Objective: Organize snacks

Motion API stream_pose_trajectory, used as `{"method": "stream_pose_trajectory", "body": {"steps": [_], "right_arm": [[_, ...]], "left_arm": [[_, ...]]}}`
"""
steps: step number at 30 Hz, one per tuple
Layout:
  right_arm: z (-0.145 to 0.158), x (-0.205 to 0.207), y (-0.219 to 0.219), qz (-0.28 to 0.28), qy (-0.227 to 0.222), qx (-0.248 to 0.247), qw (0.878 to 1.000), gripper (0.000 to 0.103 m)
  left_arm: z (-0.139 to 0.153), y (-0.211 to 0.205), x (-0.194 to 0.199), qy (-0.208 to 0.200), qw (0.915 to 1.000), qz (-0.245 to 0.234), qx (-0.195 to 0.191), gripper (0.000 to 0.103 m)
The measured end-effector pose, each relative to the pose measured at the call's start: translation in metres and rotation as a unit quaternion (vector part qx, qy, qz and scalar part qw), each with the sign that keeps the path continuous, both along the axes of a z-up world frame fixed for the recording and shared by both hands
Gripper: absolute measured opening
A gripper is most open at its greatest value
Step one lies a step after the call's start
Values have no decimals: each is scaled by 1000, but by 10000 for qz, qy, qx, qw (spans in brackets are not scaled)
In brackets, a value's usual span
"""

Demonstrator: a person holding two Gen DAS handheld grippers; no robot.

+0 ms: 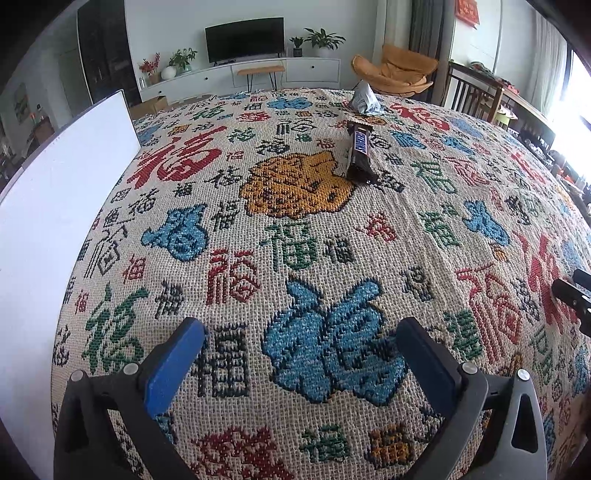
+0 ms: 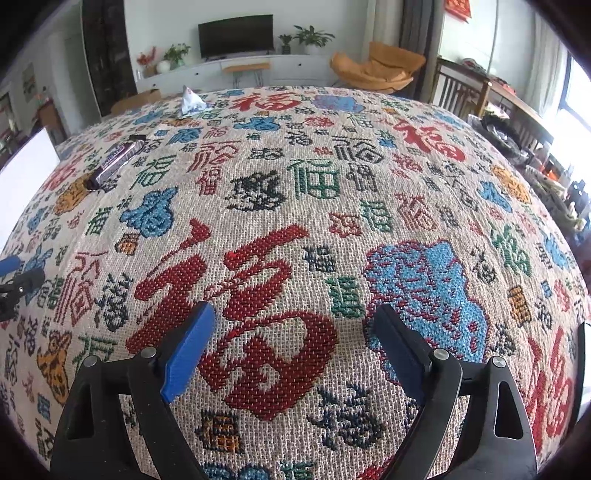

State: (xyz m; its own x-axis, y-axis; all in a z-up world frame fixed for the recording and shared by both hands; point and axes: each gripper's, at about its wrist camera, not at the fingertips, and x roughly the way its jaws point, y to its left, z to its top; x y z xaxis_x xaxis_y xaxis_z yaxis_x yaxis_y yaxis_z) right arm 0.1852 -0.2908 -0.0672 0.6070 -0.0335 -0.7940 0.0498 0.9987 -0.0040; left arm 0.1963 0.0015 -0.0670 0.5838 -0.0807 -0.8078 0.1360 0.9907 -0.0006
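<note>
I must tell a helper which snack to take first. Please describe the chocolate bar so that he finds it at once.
Look at the woven tablecloth with the coloured characters. Near its far middle, beside the large yellow motif, lies the chocolate bar in a long dark brown wrapper. The only other snack, a pale crinkled packet, stands behind it at the far edge.

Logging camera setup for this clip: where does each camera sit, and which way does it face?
Left wrist view: on the left hand-held gripper, angled down across the patterned cloth toward the Snickers bar; its open fingers show.
Right wrist view: on the right hand-held gripper, angled down over the same cloth; its open fingers show.
Shared: the bar, the pale packet and the TV.
</note>
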Motion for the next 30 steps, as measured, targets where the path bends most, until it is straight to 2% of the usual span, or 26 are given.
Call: {"method": "stream_pose_trajectory", "body": {"steps": [30], "right_arm": [[1,-1,1,-28,4,-48,10000,91]], "left_arm": [[0,-1,0,3,10000,-5,-2,103]]}}
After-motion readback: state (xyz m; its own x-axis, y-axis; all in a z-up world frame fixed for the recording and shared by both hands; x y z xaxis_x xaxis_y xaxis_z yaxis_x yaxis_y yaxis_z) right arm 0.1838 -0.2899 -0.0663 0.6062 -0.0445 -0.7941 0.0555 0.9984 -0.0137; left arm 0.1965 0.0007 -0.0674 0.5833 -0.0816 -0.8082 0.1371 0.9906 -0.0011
